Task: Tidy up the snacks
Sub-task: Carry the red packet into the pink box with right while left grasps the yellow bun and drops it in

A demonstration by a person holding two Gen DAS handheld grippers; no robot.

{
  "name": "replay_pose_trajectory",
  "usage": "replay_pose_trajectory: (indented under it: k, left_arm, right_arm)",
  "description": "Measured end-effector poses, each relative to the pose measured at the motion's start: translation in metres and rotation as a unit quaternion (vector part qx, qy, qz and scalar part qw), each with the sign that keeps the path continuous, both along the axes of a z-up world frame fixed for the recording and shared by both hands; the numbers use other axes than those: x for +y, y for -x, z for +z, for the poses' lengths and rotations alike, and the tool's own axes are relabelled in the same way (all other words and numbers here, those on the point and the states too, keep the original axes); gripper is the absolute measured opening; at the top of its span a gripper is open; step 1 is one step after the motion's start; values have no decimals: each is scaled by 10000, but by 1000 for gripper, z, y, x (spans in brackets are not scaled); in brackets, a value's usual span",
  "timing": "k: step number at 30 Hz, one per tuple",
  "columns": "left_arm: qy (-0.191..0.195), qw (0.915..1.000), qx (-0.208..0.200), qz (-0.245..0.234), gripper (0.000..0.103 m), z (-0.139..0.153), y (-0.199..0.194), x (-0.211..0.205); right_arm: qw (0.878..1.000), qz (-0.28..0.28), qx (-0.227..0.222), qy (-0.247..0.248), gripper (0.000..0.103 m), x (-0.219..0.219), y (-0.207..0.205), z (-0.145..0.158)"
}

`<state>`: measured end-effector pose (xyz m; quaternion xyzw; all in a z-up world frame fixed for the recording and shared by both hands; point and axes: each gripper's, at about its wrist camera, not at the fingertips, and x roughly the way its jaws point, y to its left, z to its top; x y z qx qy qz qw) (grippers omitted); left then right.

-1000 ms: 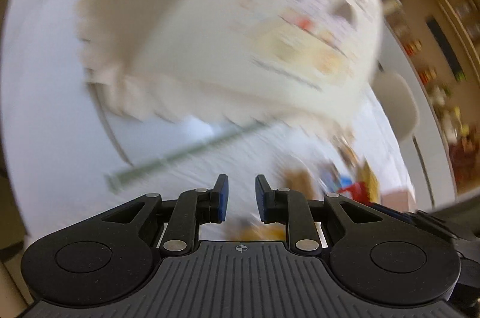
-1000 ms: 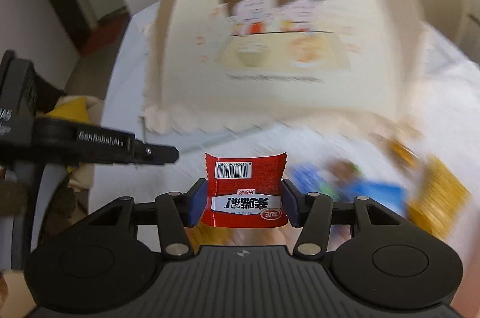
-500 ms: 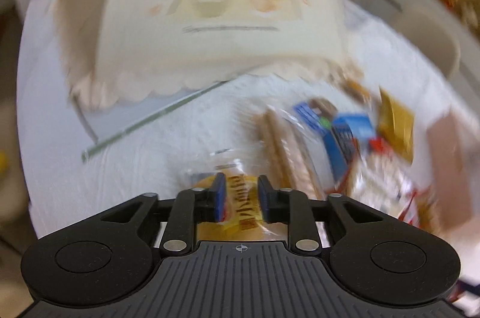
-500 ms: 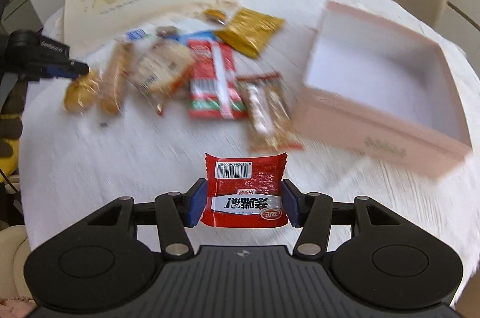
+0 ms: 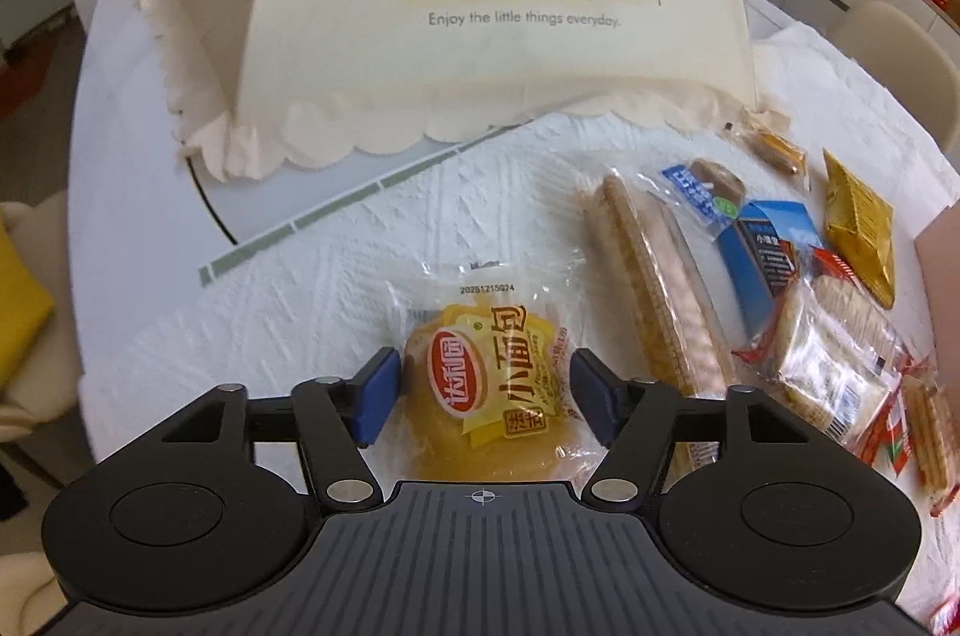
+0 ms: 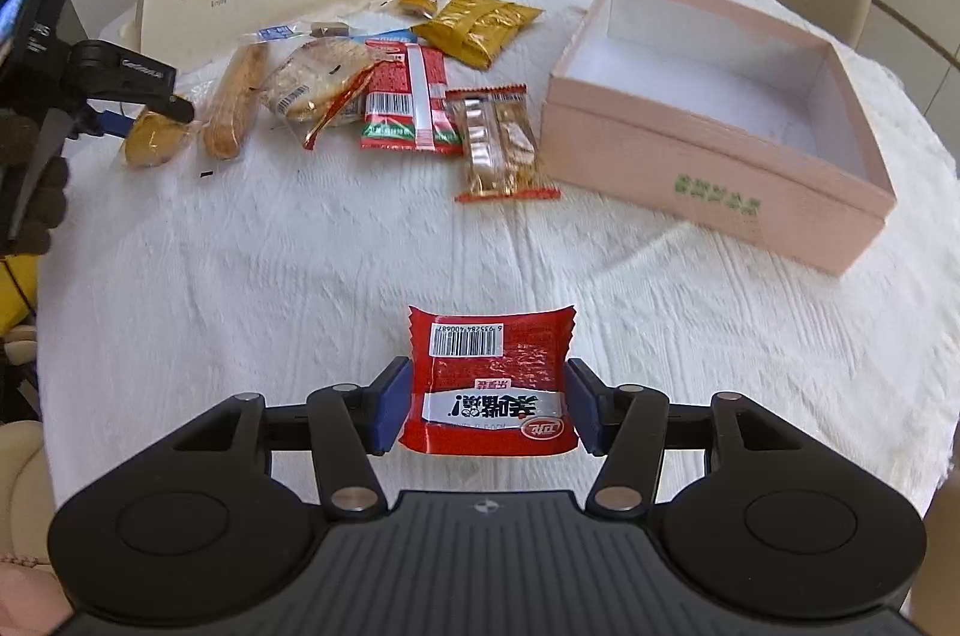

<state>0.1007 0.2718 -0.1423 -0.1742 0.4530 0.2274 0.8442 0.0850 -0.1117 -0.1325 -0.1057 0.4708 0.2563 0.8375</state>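
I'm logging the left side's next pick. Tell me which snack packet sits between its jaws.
The clear-wrapped yellow bun packet with the red oval logo, between the left gripper's open jaws. The long biscuit sleeve lies beside it, outside them.

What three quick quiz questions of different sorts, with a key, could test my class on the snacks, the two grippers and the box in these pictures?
1. True or false: the open pink cardboard box already holds a snack.
2. Multiple choice: the right gripper grips A) a gold foil packet, B) a red foil packet with a barcode, C) nothing.
3. Fill in: the left gripper has its fingers on either side of a yellow ____ in clear wrap on the white tablecloth.

Key
1. False: only its bare white floor shows.
2. B.
3. Small bread bun; the fingers are not visibly pressing it.
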Motion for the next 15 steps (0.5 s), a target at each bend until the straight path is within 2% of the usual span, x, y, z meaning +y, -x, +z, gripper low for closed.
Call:
replay_pose_trajectory:
  k: [4, 9, 12, 15]
  left_arm:
    - [100, 9996, 22, -262, 63, 0, 11, -12]
    - [447, 9969, 68, -648, 58, 10, 53, -58]
    - [687, 9916, 77, -1095, 57, 19, 77, -98]
    - [1013, 9805, -22, -1682, 57, 31, 90, -144]
  right_arm:
    - [9999, 76, -112, -27, 54, -13, 10, 9]
    - [9996, 43, -266, -15, 54, -41, 16, 22]
    - [9993, -35, -368, -55, 54, -59, 18, 32]
    - [9985, -80, -511, -167, 54, -76, 20, 44]
